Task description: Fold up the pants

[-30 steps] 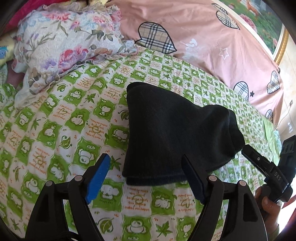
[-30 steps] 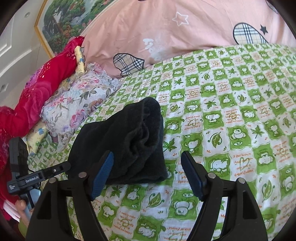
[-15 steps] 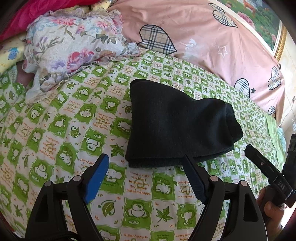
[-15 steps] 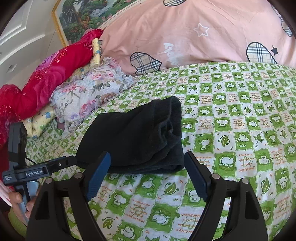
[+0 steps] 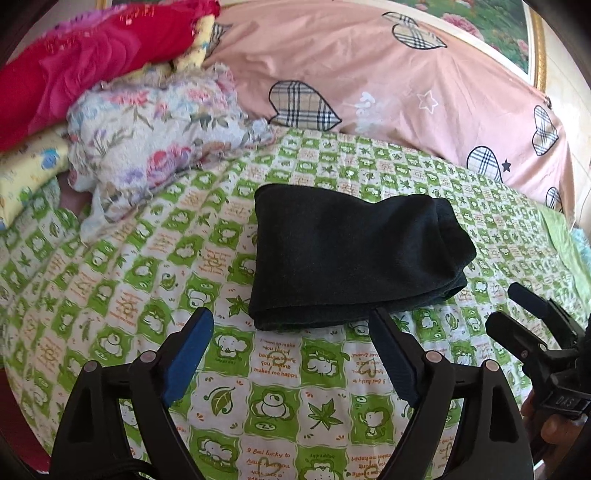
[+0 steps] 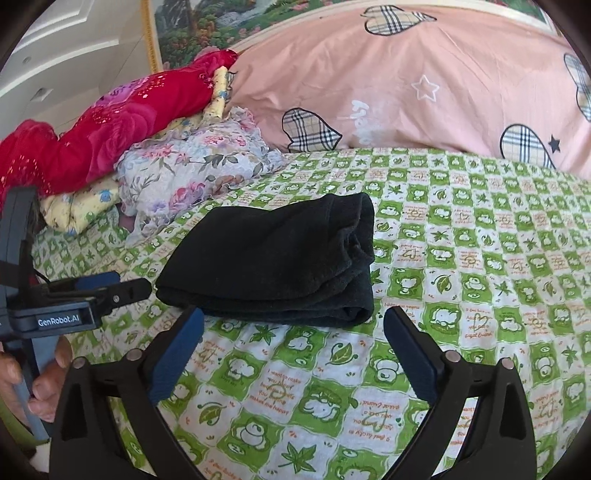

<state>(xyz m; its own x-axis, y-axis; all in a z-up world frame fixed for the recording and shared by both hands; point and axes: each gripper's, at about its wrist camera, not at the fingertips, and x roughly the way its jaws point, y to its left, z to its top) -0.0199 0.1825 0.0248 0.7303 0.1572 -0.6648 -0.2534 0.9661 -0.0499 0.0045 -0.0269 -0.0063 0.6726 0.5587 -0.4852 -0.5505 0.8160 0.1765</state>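
Note:
The black pants [image 5: 347, 254] lie folded into a thick rectangle on the green-and-white checked bed sheet [image 5: 273, 398]; they also show in the right wrist view [image 6: 280, 258]. My left gripper [image 5: 291, 325] is open and empty, just in front of the pants' near edge. My right gripper [image 6: 291, 325] is open and empty, also just short of the pants, above the sheet [image 6: 295, 398]. The left gripper shows at the left of the right wrist view [image 6: 110, 291]; the right gripper shows at the right of the left wrist view [image 5: 524, 321].
A floral cloth bundle [image 5: 155, 140] and a red blanket [image 5: 81, 59] are piled at the back left. A pink quilt with plaid hearts [image 5: 388, 85] lies along the headboard. A framed picture [image 6: 207, 22] hangs behind.
Both grippers have pulled back from the pants, which now lie flat and free on the sheet. The right end of the fold has settled down.

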